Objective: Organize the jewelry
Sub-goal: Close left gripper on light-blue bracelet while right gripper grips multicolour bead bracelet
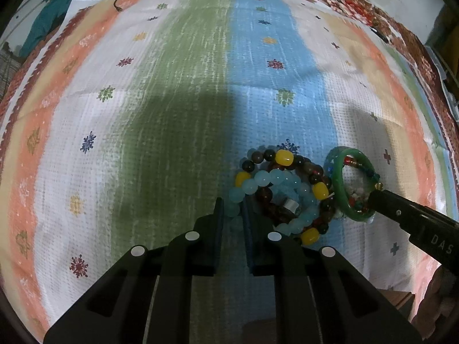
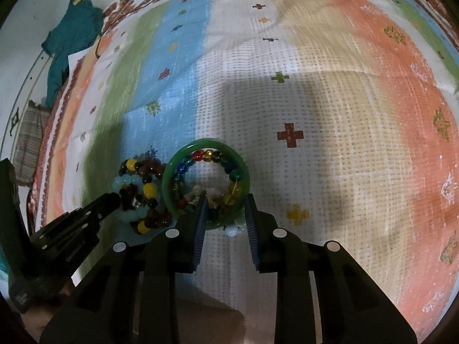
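Observation:
A pile of bead bracelets lies on the striped cloth: a light-blue bead bracelet, a dark brown one with yellow beads and a reddish-brown one. My left gripper is open, its fingers either side of the blue beads at the pile's near left edge. To the right lies a green bangle with a multicoloured glass-bead bracelet inside it. My right gripper is open, its fingers straddling the bangle's near rim. The bangle also shows in the left wrist view.
The striped woven cloth covers the whole surface. A teal garment lies at the far left edge. A thin dark cord runs along the far side. A small white bead lies by the bangle's near rim.

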`<control>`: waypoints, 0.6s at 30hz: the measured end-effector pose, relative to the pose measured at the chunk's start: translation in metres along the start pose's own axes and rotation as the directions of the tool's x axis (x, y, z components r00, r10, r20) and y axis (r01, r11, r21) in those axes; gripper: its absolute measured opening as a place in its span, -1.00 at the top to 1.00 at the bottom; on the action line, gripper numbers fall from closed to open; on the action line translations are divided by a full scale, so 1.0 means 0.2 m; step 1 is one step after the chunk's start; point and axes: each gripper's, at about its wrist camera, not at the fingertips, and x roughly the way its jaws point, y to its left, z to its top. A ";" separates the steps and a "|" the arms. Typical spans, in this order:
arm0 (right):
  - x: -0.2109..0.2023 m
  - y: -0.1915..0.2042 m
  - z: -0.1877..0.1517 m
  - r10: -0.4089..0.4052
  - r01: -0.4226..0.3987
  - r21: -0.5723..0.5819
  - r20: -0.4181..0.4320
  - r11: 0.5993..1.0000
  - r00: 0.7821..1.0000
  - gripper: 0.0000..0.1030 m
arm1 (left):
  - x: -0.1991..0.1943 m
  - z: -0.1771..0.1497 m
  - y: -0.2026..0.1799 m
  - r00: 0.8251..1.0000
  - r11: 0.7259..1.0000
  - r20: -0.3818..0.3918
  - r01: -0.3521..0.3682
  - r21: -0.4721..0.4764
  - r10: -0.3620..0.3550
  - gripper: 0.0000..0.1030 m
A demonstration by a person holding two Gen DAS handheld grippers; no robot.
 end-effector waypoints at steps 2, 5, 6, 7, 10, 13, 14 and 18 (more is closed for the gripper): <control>0.00 0.00 0.00 -0.006 0.006 -0.003 0.001 1.000 1.000 0.54 | 0.00 0.00 0.00 1.000 1.000 0.001 0.003 -0.003 -0.003 0.79; 0.00 -0.02 0.00 -0.009 0.009 -0.002 0.004 1.000 1.000 0.67 | 0.00 0.00 0.01 1.000 1.000 0.003 0.006 -0.005 -0.006 0.80; 0.00 -0.02 0.01 -0.004 0.004 0.002 0.003 1.000 1.000 0.68 | 0.00 0.00 0.01 1.000 1.000 0.003 0.005 -0.002 -0.005 0.80; 0.00 -0.02 0.01 -0.003 0.003 0.003 0.004 1.000 1.000 0.71 | 0.00 0.00 0.00 1.000 1.000 0.004 0.001 0.001 -0.001 0.80; -0.02 -0.03 0.01 -0.023 0.023 -0.002 0.014 1.000 1.000 0.98 | -0.02 0.00 0.01 1.000 1.000 0.016 -0.005 0.000 0.005 0.80; -0.04 -0.03 0.01 -0.020 0.020 -0.001 0.018 1.000 1.000 0.98 | -0.06 0.02 0.02 0.999 1.000 0.032 0.002 -0.012 -0.001 0.81; -0.04 -0.04 0.01 -0.022 0.022 -0.002 0.018 1.000 1.000 0.98 | -0.07 0.02 0.03 0.999 1.000 0.034 0.004 -0.014 -0.004 0.81; -0.05 -0.04 0.01 -0.024 0.024 0.003 0.024 1.000 0.999 0.98 | -0.08 0.03 0.03 0.999 1.000 0.040 0.003 -0.013 -0.002 0.81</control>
